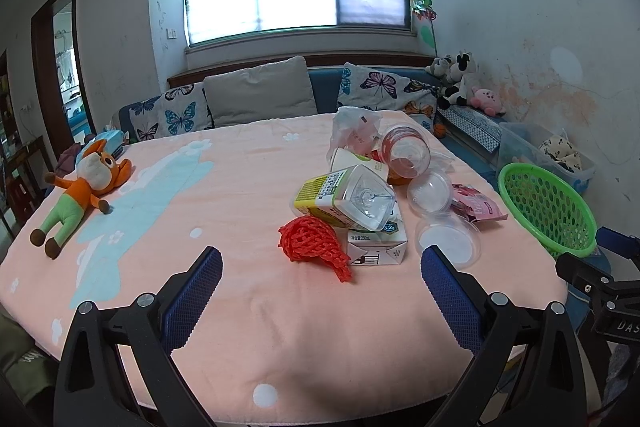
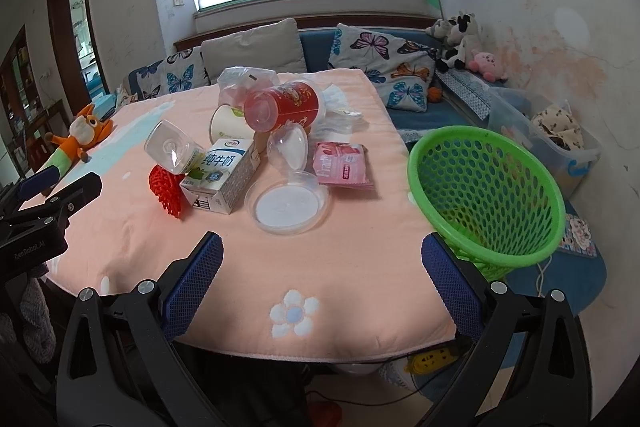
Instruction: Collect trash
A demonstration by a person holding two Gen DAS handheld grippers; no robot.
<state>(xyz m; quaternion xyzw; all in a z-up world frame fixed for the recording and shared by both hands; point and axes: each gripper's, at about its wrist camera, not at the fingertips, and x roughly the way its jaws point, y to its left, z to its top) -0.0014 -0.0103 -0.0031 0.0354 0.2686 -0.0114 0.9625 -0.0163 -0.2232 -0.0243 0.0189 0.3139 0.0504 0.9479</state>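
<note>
A pile of trash lies on the pink tablecloth (image 1: 260, 307): a red foam net (image 1: 312, 243), a milk carton (image 1: 378, 245), a clear bottle with a yellow label (image 1: 346, 195), a red cup (image 1: 404, 149), clear lids (image 1: 448, 241), a pink wrapper (image 1: 480, 207) and a plastic bag (image 1: 354, 129). The pile also shows in the right wrist view, with the carton (image 2: 224, 175), the lid (image 2: 288, 207) and the wrapper (image 2: 342, 167). A green basket (image 2: 488, 195) stands at the table's right edge. My left gripper (image 1: 320, 259) is open and empty before the net. My right gripper (image 2: 322, 247) is open and empty before the lid.
An orange plush toy (image 1: 80, 187) lies at the table's left. A sofa with butterfly cushions (image 1: 260, 95) runs behind the table. A clear storage box (image 2: 560, 143) and plush toys (image 2: 464, 43) sit at the right wall. A rug and cables lie on the floor.
</note>
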